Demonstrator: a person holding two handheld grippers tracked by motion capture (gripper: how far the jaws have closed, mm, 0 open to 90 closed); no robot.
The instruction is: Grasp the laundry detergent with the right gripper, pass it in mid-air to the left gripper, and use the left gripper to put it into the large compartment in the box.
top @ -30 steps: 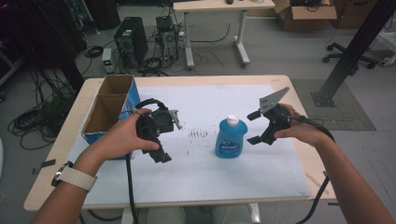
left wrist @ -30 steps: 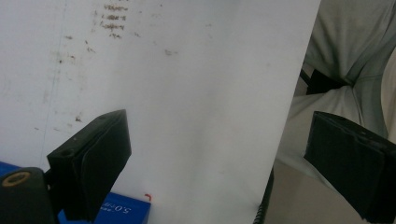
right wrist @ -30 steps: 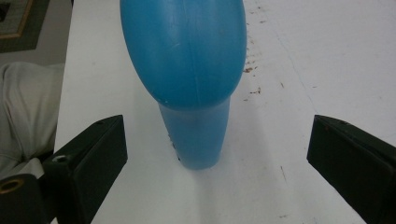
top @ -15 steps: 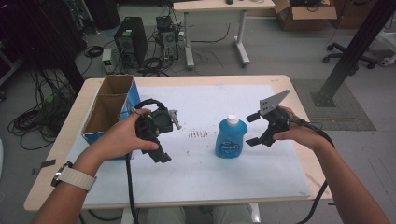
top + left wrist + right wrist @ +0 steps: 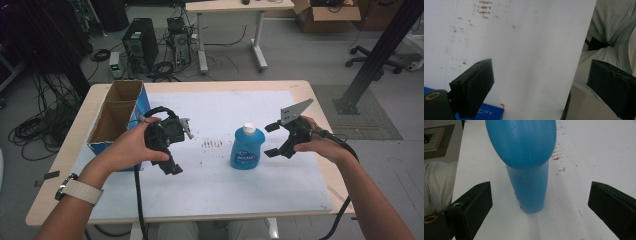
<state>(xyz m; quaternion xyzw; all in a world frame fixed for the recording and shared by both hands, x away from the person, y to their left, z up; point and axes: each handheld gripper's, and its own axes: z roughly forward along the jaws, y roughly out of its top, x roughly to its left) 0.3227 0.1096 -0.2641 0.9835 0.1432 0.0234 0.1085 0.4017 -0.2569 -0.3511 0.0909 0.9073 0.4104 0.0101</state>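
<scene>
While held wide apart just beside the blue bottle [image 5: 247,148], stood released, the right gripper [image 5: 272,139], jaws clear of the plastic on both sides with nothing between them. Stood upright ahead of that tool, the bottle, white cap [image 5: 248,129] on top, its label facing the person's side of the table. Seen along the right gripper [image 5: 540,205] from its own camera: the blue bottle [image 5: 526,165] dead centre between the two black jaws, near but untouched, base planted on the white table sheet [image 5: 579,165], dark smudges [image 5: 556,157] beyond it. Gripped by the person's right hand [image 5: 315,145], grey three-cornered plate [image 5: 296,110] on top, cable trailing back toward the table's near edge. Hung well apart from the bottle, on the far side of it from the right tool, the left gripper [image 5: 170,167], clutched in the left hand [image 5: 132,147] and angled down at the sheet. Likewise released, the left gripper [image 5: 540,85], jaws spread wide over bare white sheet [image 5: 524,50], with the table's near edge and the person's pale trousers [image 5: 609,27] past one jaw. Sat just behind the left hand, an open cardboard box with blue sides [image 5: 117,117], a corner of blue [image 5: 486,112] showing beneath that tool's jaw.
</scene>
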